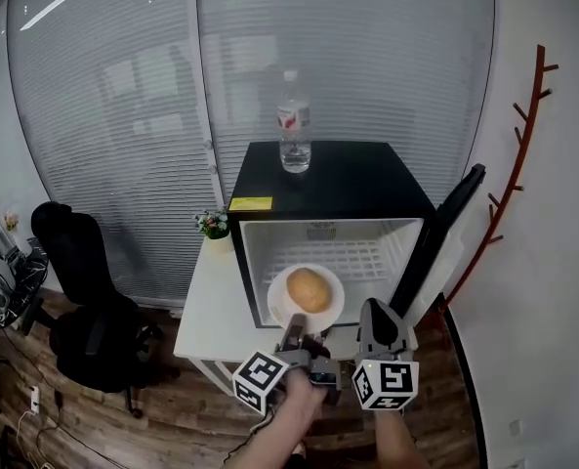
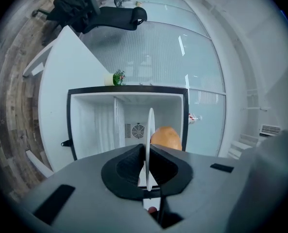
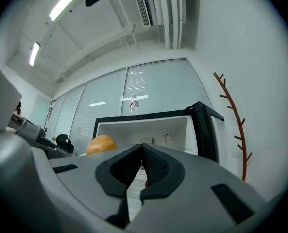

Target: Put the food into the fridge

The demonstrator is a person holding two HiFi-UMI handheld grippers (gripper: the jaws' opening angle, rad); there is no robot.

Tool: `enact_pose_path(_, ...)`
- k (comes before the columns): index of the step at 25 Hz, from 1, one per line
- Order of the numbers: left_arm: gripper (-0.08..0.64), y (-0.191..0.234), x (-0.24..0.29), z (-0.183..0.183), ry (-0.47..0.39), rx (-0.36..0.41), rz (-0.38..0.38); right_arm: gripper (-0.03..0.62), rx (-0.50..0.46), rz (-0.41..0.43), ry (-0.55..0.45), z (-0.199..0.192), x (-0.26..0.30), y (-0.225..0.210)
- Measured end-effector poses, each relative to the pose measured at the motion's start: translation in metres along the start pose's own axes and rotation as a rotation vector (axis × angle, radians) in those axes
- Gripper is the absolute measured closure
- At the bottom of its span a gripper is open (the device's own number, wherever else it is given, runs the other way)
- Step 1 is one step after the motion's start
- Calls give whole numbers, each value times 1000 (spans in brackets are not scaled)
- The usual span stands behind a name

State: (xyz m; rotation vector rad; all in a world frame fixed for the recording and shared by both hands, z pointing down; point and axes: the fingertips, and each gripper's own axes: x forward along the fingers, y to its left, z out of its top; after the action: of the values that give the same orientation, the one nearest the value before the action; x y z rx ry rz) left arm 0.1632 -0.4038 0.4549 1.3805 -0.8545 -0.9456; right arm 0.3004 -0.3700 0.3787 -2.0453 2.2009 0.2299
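Observation:
A round golden-brown bun [image 1: 310, 288] lies on a white plate [image 1: 277, 301] held at the mouth of the open black mini fridge [image 1: 328, 179]. My left gripper [image 1: 295, 334] is shut on the plate's near rim. In the left gripper view the plate [image 2: 149, 125] stands edge-on between the jaws of that gripper [image 2: 147, 152], the bun [image 2: 166, 137] to its right and the white fridge interior [image 2: 95, 125] behind. My right gripper [image 1: 375, 313] hangs just right of the plate, shut on nothing. In its own view, the right gripper [image 3: 143, 149] faces the fridge interior [image 3: 153, 127], with the bun [image 3: 102, 144] at left.
The fridge door [image 1: 445, 228] stands open to the right. A water bottle [image 1: 294, 135] stands on the fridge top. The fridge sits on a white table [image 1: 211, 301] beside a small potted plant [image 1: 213, 224]. A black office chair [image 1: 84, 291] is at left and a red coat rack [image 1: 518, 154] on the right wall.

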Motion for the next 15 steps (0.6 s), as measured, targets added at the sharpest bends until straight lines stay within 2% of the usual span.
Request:
enact_pose_path(6, 520, 23, 54, 11, 3, -27, 50, 568, -14, 15, 14, -14, 49, -8)
enact_pose_path(12, 520, 57, 101, -6, 8, -19, 115, 566, 6, 35, 35, -32, 82, -37)
enact_pose_path(15, 520, 69, 120, -11, -18, -18, 129, 568, 22, 68, 47, -40, 100, -51)
